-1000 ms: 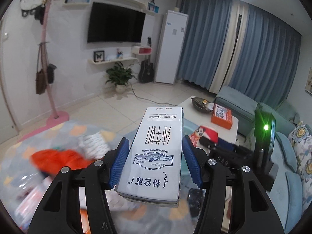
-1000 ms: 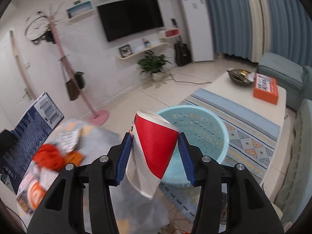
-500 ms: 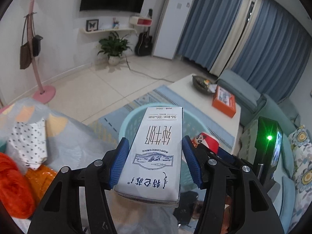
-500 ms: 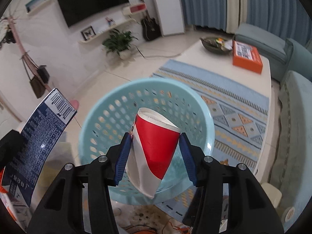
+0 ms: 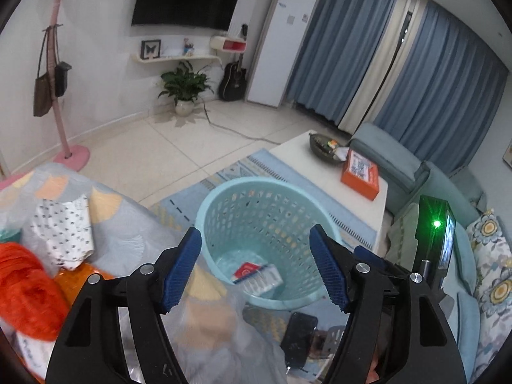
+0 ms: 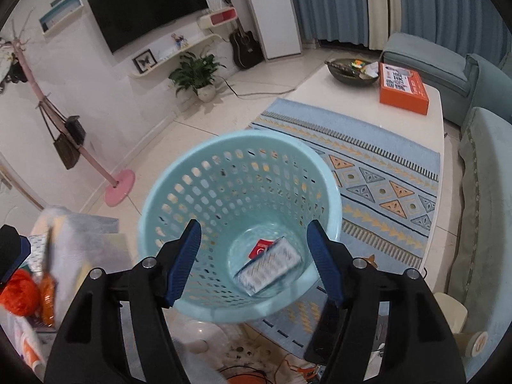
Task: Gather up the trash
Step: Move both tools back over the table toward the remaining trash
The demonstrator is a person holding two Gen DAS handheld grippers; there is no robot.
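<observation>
- Left tool: jaws spread wide, nothing between them. Right tool: same, released and empty.
- Both tools hang above the mouth of the basket; we look straight down into it between the pads.
- Trash in basket: a carton lies flat on the bottom w/ a red-and-white cup partly under it. Both sit well below the tools, no contact.
- Judgement: drop step looks complete. To finish it well, lift both tools clear of the rim w/o knocking the basket, jaws kept apart.
- Beside the basket, left side: cloth-covered worktop w/ more litter, i.e. spotted wrapper, orange mesh wad.
- Judgement: those are probable next pickups; approx. several items remain.
- Further off: rug, white coffee table w/ orange box.
</observation>
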